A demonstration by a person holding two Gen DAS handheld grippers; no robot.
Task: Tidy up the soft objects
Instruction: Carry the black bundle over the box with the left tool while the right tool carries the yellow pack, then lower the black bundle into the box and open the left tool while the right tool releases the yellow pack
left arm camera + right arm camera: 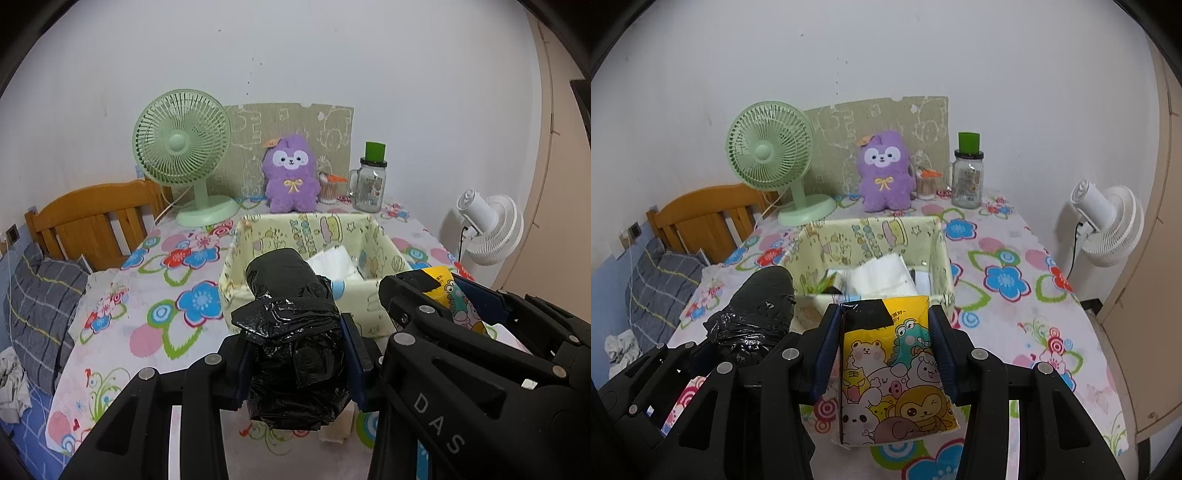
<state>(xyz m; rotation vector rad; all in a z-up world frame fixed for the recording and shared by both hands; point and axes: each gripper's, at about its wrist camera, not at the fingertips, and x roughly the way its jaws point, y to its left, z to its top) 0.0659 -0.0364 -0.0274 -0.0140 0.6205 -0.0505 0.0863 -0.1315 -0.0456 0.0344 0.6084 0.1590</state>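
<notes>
A: Left gripper (295,354)?
B: Clamped on the black roll (291,332), a wad of bin bags, pinched across its middle between the blue pads. Roll is up off the table, its far end over the near wall of the bin (236,284).

A: Right gripper (884,354)?
B: Closed on the tissue pack (894,369), the yellow cartoon one. Held by its two sides, face up, also lifted, just short of the bin's near edge.

A: Why held that way?
B: My read: side pinches keep soft stuff from folding and leave the underside free, so each can drop straight in. Both are lined up with the bin, so the placing step looks close.

A: Bin contents?
B: White tissues (882,273) and some small packets already inside. Some room on the left, in front of the roll.

A: Where is the bin?
B: Middle of the table (1015,314), on the flowered cloth.

A: Anything else?
B: Along the far edge: green fan (184,155) at the left, purple plush (291,177) in the centre, glass jar (369,188) to the right. White fan (487,229) stands off the table's right side. Bed (92,221) is off the left edge.

A: Risk?
B: The grippers are side by side, nearly touching. They could bump going in together.
</notes>
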